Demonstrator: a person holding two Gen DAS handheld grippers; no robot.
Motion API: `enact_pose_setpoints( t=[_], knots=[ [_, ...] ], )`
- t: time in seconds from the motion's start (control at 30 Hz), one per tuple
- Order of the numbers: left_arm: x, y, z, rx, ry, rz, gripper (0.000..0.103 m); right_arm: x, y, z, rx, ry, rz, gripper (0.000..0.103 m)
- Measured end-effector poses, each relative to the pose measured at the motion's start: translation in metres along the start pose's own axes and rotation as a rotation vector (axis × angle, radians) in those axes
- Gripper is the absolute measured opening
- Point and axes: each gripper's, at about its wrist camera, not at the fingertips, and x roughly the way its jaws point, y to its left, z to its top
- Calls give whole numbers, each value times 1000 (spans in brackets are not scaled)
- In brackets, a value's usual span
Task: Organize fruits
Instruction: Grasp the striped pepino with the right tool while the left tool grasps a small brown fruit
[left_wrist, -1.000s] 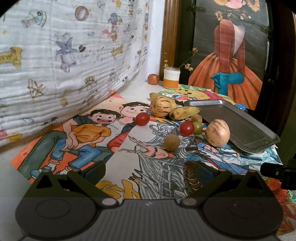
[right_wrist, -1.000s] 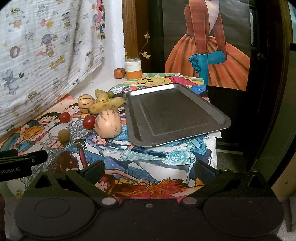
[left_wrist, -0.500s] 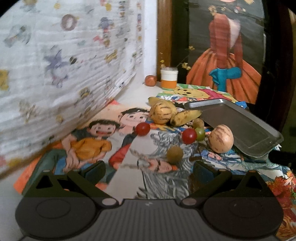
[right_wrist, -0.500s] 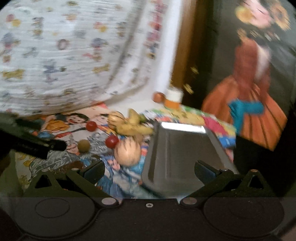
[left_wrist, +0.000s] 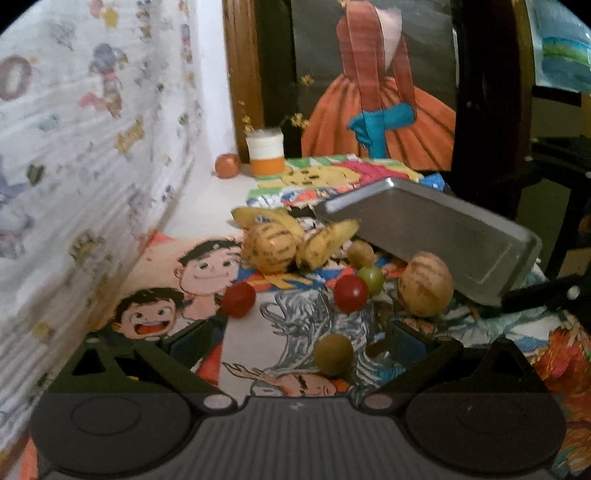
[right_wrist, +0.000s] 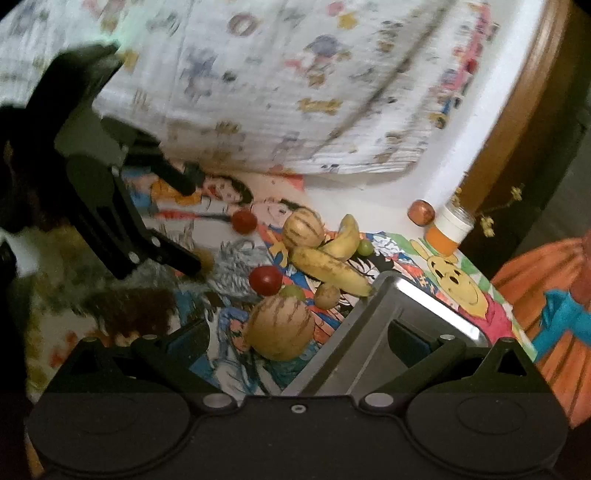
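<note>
- Both cams had swung since 1 s ago; left gripper (left_wrist: 299, 338) had closed in on the fruit, jaws wide, brown round fruit (left_wrist: 333, 354) between the fingers, untouched.
- Right gripper (right_wrist: 299, 334) spread wide over striped melon (right_wrist: 280, 328) and tray (right_wrist: 373, 332) edge.
- Bananas (right_wrist: 332, 267) and tomatoes (right_wrist: 265, 279) sat beyond; the tray was half cut off and the background blurred.

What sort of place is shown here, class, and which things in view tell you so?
Probably a room in a home: a table under a cartoon-printed cloth, a patterned blanket hung on the wall, and fruit beside a metal tray.
</note>
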Motion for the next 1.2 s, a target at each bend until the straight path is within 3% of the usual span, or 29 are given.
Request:
enact_pose_setpoints(
  t=[0.1,0.23,0.4,0.57,0.73,0.9,0.97,1.07,1.2],
  knots=[
    [7,1,-3,-1,28,-23,102,15,1,-3,-44,10,-6,101],
    [17,4,-5,7,68,-35,95,33,-8,-1,4,25,39,93],
    [20,5,-8,2,83,-66,80,47,-12,-3,48,38,79,85],
    [20,2,-9,16,81,-75,58,50,-13,-8,101,20,105,77],
    [20,-3,-7,27,83,-88,46,52,-10,-10,118,17,120,70],
    [21,-6,-7,5,90,-76,43,57,-9,-13,148,20,125,64],
    [22,-7,-7,-9,96,-68,40,57,-10,-14,164,15,110,56],
    [21,-9,-5,-25,102,-50,28,55,-14,-16,211,18,109,56],
    [16,-12,-4,-76,105,-57,28,39,-15,-24,251,5,91,56]
  ],
)
